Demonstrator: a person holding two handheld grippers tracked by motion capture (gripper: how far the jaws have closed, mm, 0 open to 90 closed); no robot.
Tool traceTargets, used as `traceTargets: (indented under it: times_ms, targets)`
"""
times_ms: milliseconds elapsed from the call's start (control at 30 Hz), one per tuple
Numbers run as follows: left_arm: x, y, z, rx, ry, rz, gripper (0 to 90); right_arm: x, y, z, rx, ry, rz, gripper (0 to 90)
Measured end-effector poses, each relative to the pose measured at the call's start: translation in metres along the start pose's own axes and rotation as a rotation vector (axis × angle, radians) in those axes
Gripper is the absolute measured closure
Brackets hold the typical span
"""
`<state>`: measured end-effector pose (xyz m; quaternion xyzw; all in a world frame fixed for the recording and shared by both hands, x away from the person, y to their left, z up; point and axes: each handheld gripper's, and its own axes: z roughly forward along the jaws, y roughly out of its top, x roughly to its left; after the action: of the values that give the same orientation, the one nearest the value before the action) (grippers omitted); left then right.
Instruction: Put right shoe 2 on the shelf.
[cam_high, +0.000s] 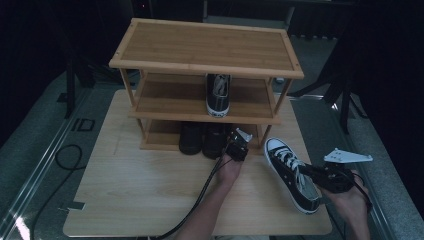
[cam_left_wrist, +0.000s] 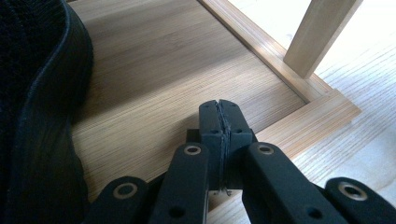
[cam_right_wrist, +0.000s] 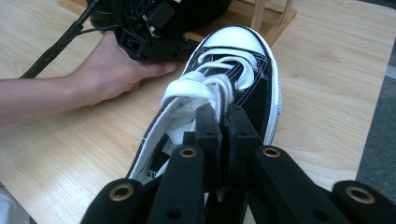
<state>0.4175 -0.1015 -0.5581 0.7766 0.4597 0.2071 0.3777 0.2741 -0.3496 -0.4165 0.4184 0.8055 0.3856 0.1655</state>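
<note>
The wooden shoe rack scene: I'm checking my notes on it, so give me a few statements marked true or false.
1. A black-and-white canvas sneaker stands on the middle shelf of the three-tier wooden shoe rack. True.
2. The rack's top shelf holds a pair of shoes. False: the top shelf is bare.
3. The right tongs are shut at the collar of a black canvas sneaker with white laces. True.
4. That laced sneaker lies on the bottom shelf. False: it is over the pale wooden table, right of the rack.
5. The left tongs gape wide open. False: their jaws are closed together, low over the bottom shelf.
</note>
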Motion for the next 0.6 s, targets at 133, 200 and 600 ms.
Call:
traceTargets:
  times_ms: [133,200,600]
  targets:
    - [0.000,0.000,0.000,0.001,0.000,0.001,89.7,-0.002,0.002,-0.003,-0.002,0.022,0.002,86.3]
    - [0.000,0.000,0.000,0.001,0.000,0.001,89.7,-0.003,0.002,-0.005,-0.007,0.035,0.003,86.3]
    - [0.000,0.000,0.000,0.003,0.002,0.002,89.7,-0.002,0.009,-0.017,-0.030,0.075,-0.025,86.3]
